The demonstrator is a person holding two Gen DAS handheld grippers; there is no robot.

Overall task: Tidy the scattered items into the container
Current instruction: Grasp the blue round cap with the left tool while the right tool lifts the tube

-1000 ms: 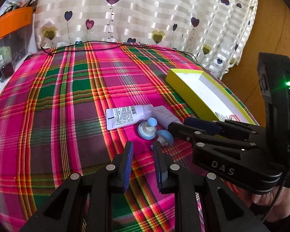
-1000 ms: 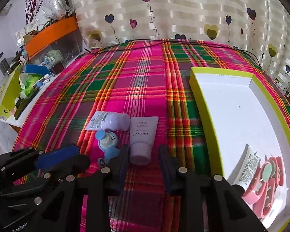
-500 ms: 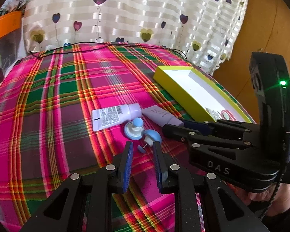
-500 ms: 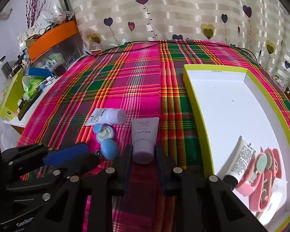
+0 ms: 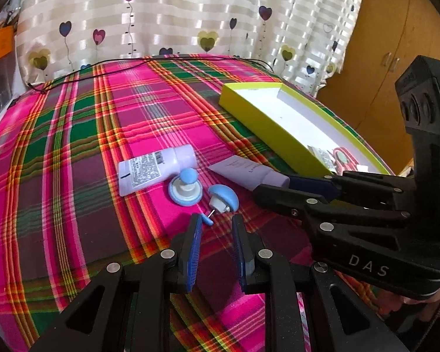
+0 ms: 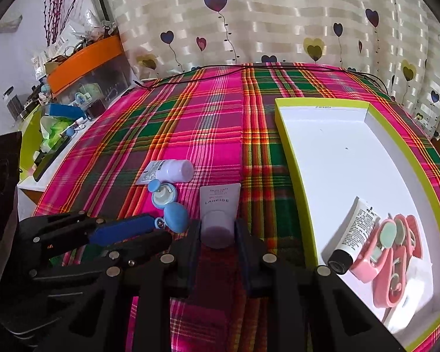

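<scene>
Right tool [image 6: 217,231]: its jaws have just been closing and now clamp the cap end of the Laneige tube [image 6: 219,205], which lies on the plaid cloth [image 6: 190,135].
Left tool [image 5: 215,228]: jaws apart, nothing between them, just short of the blue cap [image 5: 223,198].
Box [image 6: 290,146]: beside the tube, holding a white tube [image 6: 355,231] and pink tools [image 6: 390,252].
</scene>
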